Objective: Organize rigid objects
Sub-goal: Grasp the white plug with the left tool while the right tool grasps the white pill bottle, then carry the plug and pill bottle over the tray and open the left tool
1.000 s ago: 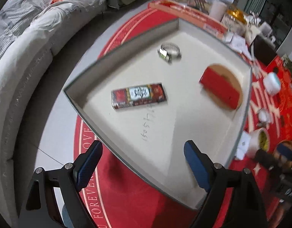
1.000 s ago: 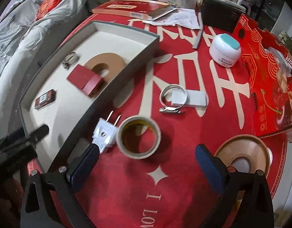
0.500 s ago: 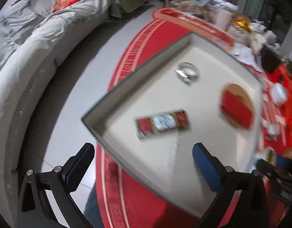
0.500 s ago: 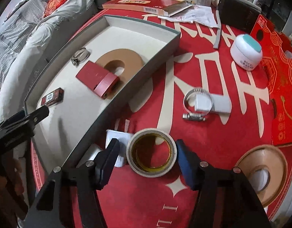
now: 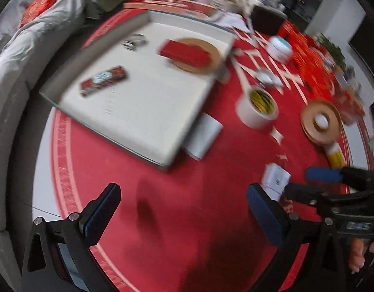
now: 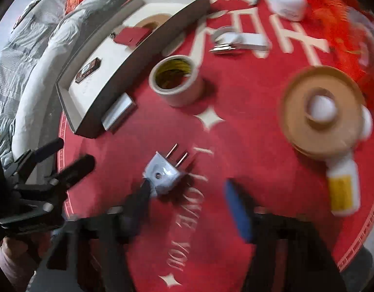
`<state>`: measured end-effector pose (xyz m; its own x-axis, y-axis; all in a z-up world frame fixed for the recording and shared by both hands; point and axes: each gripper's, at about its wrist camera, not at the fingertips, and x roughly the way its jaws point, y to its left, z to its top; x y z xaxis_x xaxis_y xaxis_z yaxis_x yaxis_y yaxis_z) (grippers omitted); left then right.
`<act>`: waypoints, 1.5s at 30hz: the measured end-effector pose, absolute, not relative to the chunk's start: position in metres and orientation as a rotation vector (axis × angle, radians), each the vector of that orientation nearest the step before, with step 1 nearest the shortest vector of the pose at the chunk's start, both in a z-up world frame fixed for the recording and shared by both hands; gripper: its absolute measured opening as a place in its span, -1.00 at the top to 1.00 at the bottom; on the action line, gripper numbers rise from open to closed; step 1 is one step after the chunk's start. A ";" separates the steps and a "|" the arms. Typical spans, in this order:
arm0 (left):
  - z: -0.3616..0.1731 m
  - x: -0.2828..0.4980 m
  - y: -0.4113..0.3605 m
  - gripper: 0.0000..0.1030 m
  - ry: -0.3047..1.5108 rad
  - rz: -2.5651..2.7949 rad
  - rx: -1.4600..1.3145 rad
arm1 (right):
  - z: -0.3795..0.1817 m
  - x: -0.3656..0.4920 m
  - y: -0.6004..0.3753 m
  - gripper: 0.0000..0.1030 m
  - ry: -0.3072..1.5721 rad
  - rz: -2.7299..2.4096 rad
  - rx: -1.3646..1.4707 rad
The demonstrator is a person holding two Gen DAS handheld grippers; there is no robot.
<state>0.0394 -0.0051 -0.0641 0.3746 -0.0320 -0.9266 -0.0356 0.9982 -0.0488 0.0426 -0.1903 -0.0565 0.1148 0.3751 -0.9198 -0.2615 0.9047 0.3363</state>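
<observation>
Red tablecloth carries the plug near its front edge, outside the tray; right gripper is opening, one finger touching the plug, left gripper spread empty: a hurried, off-centre closure could knock it aside.

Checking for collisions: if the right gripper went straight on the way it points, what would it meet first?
Probably the white two-prong plug adapter, lying on the red tablecloth just ahead of the right gripper, near its left finger. Its jaws are opening. Blur leaves depth uncertain.
</observation>
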 end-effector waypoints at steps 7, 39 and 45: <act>-0.068 0.042 -0.053 -1.00 1.183 -0.066 -0.008 | -0.030 0.027 -0.253 -0.51 1.260 0.273 0.126; -0.089 0.050 -0.115 -0.08 1.224 -0.155 0.187 | -0.062 0.042 -0.294 0.28 1.317 0.202 0.049; -0.082 0.036 -0.099 0.36 1.257 -0.134 0.118 | -0.039 0.022 -0.287 0.28 1.276 0.238 0.093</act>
